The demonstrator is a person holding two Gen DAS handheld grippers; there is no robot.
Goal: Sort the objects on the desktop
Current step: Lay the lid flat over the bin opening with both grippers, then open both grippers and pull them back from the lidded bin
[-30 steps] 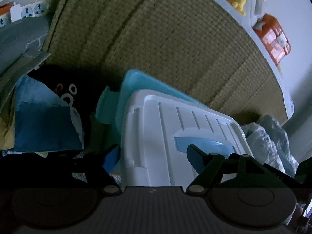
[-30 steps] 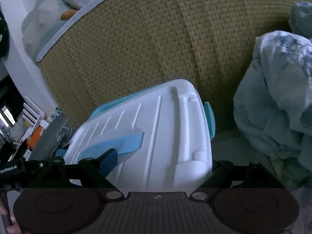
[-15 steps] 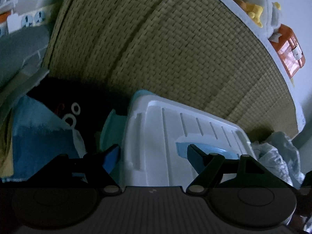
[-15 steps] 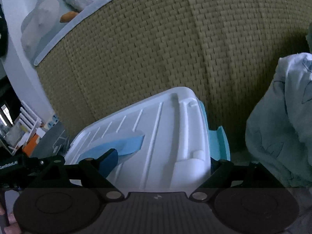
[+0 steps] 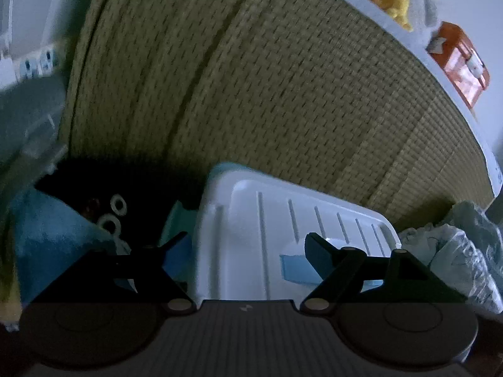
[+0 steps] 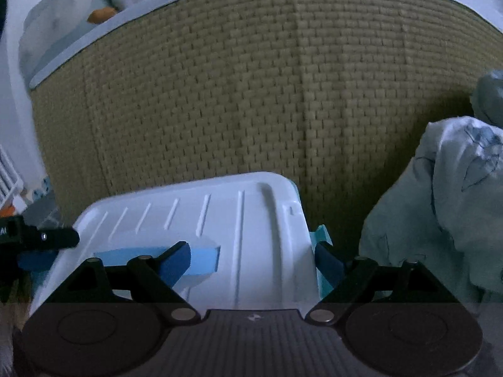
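White ribbed plastic forms the lid of a storage box, set on a teal base with a pale blue handle recessed in the middle of the lid. The box is seen low in both views, in front of a tall panel of coarse tan woven matting.

The left gripper is spread wide across the box's left end: one black finger beside the lid's edge, the other over the lid at the handle. The right gripper is spread equally wide across the right end, one finger at the handle, the other beside the teal latch. Whether the pads press on the box cannot be told.

Crumpled grey-blue cloth is heaped just right of the box. A rigid orange case is seen on the ledge above the matting.
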